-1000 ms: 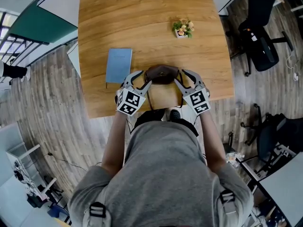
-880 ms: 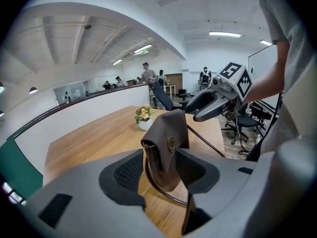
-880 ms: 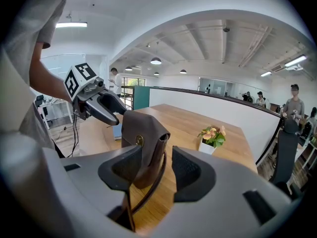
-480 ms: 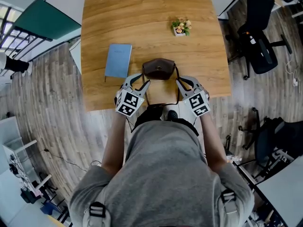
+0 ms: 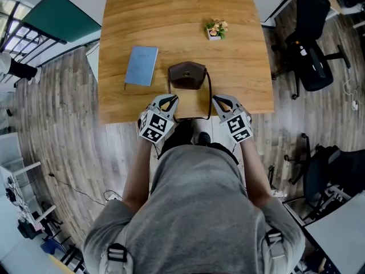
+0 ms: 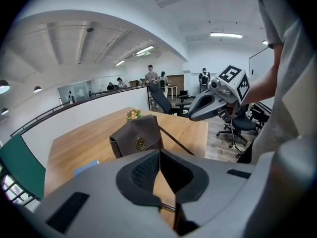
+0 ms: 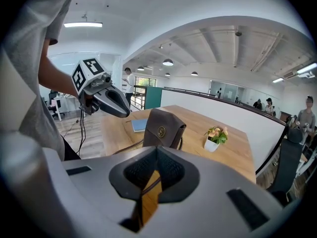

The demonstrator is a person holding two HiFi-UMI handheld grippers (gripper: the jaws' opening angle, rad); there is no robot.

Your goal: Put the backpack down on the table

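The backpack [image 5: 187, 75], a small brown leather bag with a round brass clasp, stands upright on the wooden table [image 5: 171, 16]. Its strap [image 5: 209, 99] loops back towards the near edge. My left gripper [image 5: 169, 100] hangs at the near edge, left of the strap, shut with nothing in it. My right gripper [image 5: 219, 100] mirrors it on the right, also shut and empty. The left gripper view shows the backpack [image 6: 137, 140] well beyond the meeting tips of the left gripper [image 6: 159, 155]. In the right gripper view the backpack [image 7: 162, 129] is likewise clear of the right gripper [image 7: 156, 150].
A blue notebook [image 5: 141, 65] lies left of the backpack. A small pot of flowers [image 5: 215, 29] stands at the far right of the table. A black office chair [image 5: 311, 44] is on the floor beyond the right edge.
Both grippers stood open on either side of the backpack a second ago. They have drawn back to the near edge and shut. The backpack stays upright on the table.
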